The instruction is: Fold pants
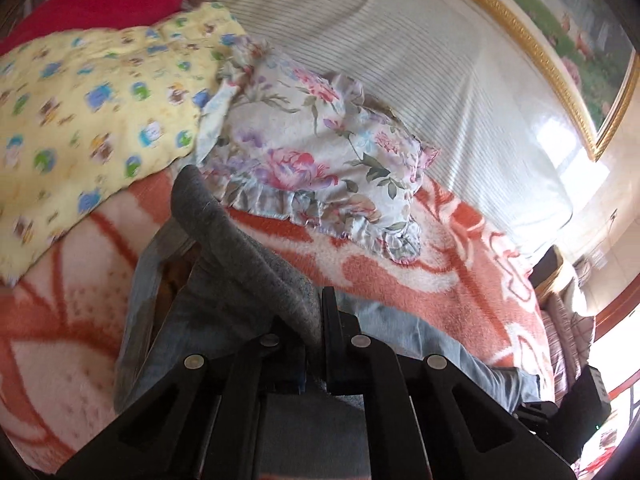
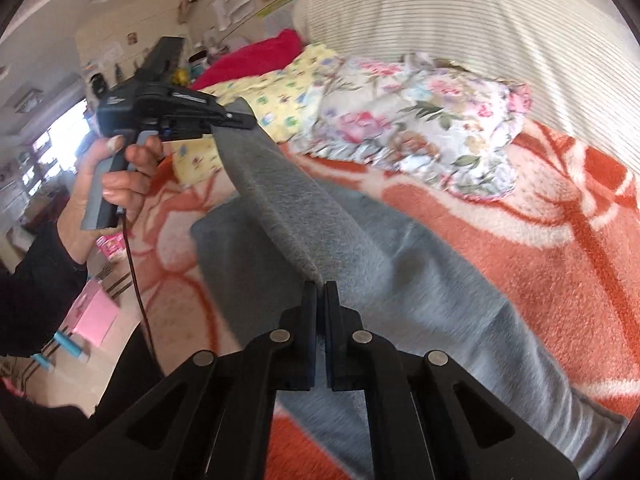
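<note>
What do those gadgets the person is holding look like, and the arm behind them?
Each gripper is matte black plastic: two flat fingers on angled struts with triangular cut-outs and round silver rivets. The other gripper, seen side-on, has a boxy black body with small white lettering, a grey pistol handle and a thin dark cable trailing down. The bare hand emerges from a black sleeve.

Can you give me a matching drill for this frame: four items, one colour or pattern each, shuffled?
Items:
1. pants
2. blanket
3. small quilt
4. pillow

Descriptions:
A. yellow with cartoon print
B. grey
C. floral with ruffled edge
D. orange and white

Pairs: 1-B, 2-D, 3-A, 4-C. Both the left tongs and the right tongs are shut on the pants edge, holding it above the blanket.
</note>
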Tool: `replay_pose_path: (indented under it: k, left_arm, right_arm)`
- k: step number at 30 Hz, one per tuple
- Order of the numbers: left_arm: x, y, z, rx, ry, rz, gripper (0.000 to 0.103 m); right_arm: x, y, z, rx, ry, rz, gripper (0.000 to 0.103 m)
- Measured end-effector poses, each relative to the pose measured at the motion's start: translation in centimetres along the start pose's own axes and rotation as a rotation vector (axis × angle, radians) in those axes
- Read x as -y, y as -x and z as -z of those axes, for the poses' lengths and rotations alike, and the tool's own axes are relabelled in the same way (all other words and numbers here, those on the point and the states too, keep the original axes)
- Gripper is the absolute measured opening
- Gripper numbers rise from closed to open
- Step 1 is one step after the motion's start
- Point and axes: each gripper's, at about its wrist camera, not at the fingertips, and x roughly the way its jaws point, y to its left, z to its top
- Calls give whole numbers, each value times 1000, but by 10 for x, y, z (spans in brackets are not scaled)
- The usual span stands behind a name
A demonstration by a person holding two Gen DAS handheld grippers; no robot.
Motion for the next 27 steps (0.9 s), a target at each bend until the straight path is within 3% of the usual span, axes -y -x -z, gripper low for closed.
replay_pose_path:
  k: [4, 9, 19, 21, 25, 27]
  left_arm:
    - [-28, 17, 38, 5, 47, 6, 4]
    - [-61, 0, 74, -53, 105, -23, 4]
    - [-93, -20, 108, -90, 146, -31, 6]
    - [-94, -20, 112, -99, 132, -50, 13]
    - [-100, -11, 117, -96, 133, -61, 18]
    - [-102, -3, 118, -88, 130, -89, 35]
  right_arm:
    - [-10, -8, 19, -59, 11, -29, 4]
    - [-14, -29, 42, -135, 2, -38, 4]
    - [-10, -63, 67, -235, -22, -24, 4]
    - [-8, -67, 69, -254, -39, -30, 6]
    - [-11, -68, 67, -256, -21, -7, 19]
    - [-14, -63, 63, -241, -18, -23, 32]
